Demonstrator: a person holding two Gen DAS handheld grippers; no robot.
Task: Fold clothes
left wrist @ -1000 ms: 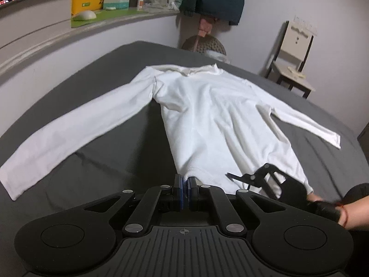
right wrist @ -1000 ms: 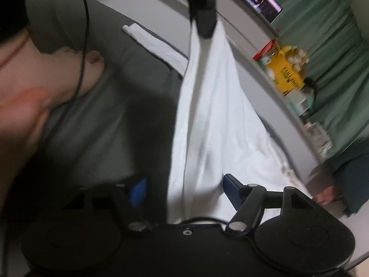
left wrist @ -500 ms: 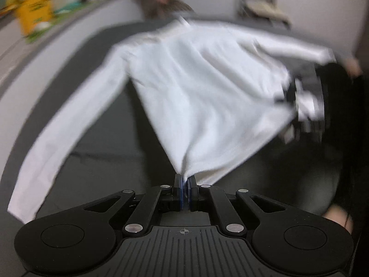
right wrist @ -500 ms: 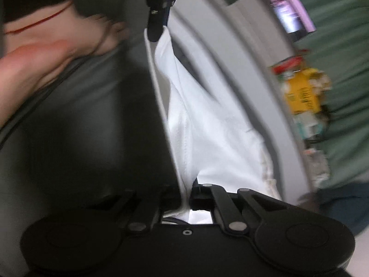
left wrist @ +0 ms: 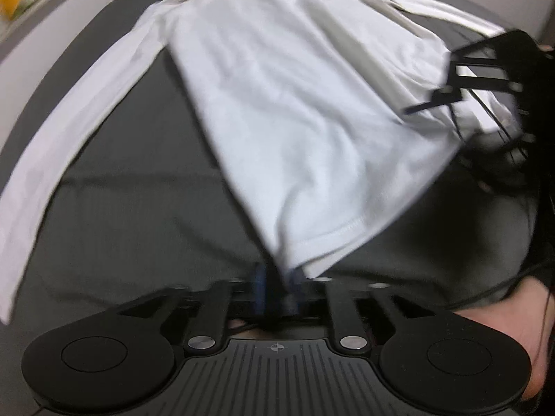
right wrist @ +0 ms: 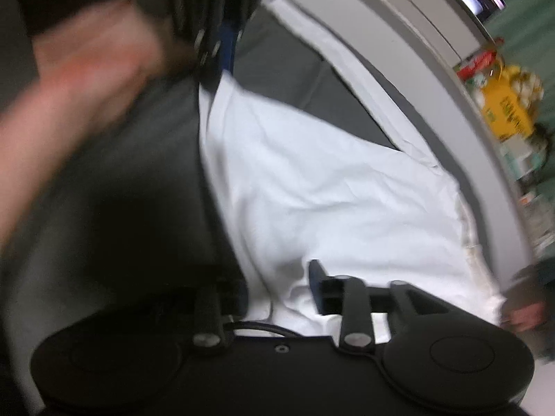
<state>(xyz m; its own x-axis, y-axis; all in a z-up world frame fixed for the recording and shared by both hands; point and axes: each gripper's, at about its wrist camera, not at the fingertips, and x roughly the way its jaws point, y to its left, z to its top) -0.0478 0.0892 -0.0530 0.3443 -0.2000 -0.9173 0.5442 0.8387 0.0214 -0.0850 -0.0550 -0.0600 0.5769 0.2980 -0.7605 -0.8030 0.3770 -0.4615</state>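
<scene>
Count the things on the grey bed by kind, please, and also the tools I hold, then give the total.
White shirt: 1
Tools: 2, the left tool and the right tool
Total: 3

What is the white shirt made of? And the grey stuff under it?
The white shirt looks like soft, matte knit cotton: it drapes, wrinkles, and has a stitched hem. The grey sheet underneath looks like smooth woven cloth, dull and lightly creased. The blur leaves the exact fibres open.
</scene>
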